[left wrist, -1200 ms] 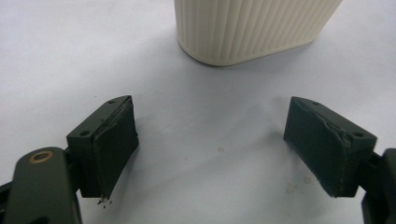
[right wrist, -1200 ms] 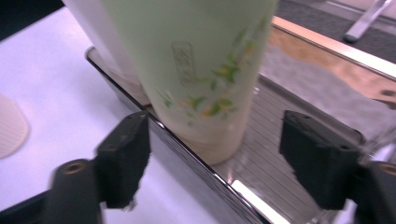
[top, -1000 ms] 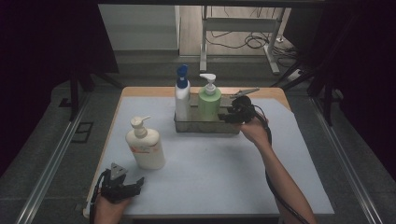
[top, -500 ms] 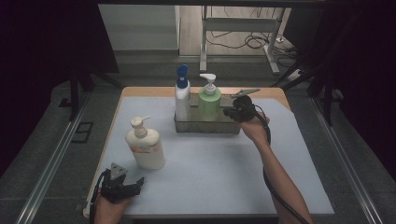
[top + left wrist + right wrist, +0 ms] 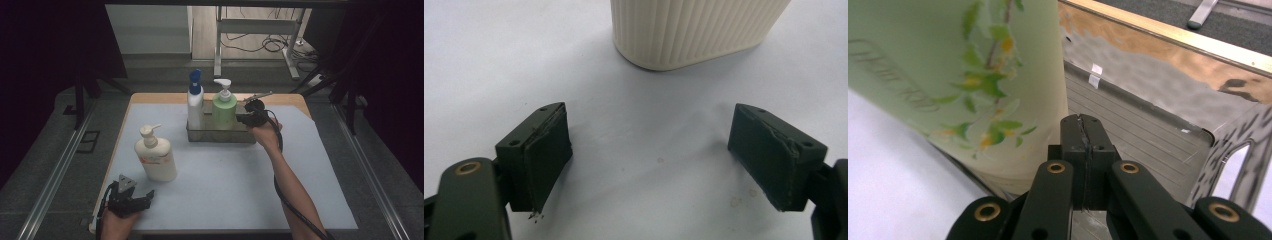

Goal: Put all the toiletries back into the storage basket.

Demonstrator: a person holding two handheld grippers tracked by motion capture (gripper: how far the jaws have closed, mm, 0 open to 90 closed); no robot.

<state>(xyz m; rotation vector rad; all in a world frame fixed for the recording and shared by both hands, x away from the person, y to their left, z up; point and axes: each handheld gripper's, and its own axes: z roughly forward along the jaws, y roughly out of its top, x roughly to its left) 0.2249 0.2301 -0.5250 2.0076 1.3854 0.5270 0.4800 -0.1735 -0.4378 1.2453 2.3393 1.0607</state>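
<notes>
A metal tray [image 5: 220, 137] at the table's back holds a white bottle with a blue cap [image 5: 195, 102] and a green pump bottle [image 5: 224, 111]. My right gripper [image 5: 241, 119] sits at the tray, just right of the green bottle. In the right gripper view its pads [image 5: 1083, 131] are pressed together, shut, with nothing seen between them, beside the green bottle [image 5: 948, 75] and above the tray's floor [image 5: 1148, 130]. A cream pump bottle [image 5: 155, 157] stands front left. My left gripper [image 5: 146, 198] rests open on the mat just in front of it, jaws [image 5: 649, 160] wide apart, facing the ribbed base [image 5: 694, 30].
A light mat [image 5: 225, 185] covers the wooden table [image 5: 280, 97]. A cable [image 5: 292, 205] trails from the right gripper along the forearm. Dark floor and metal rails surround the table, with desk legs and cords behind.
My right gripper has shifted slightly left and down toward the green bottle. The left gripper has stayed where it was.
</notes>
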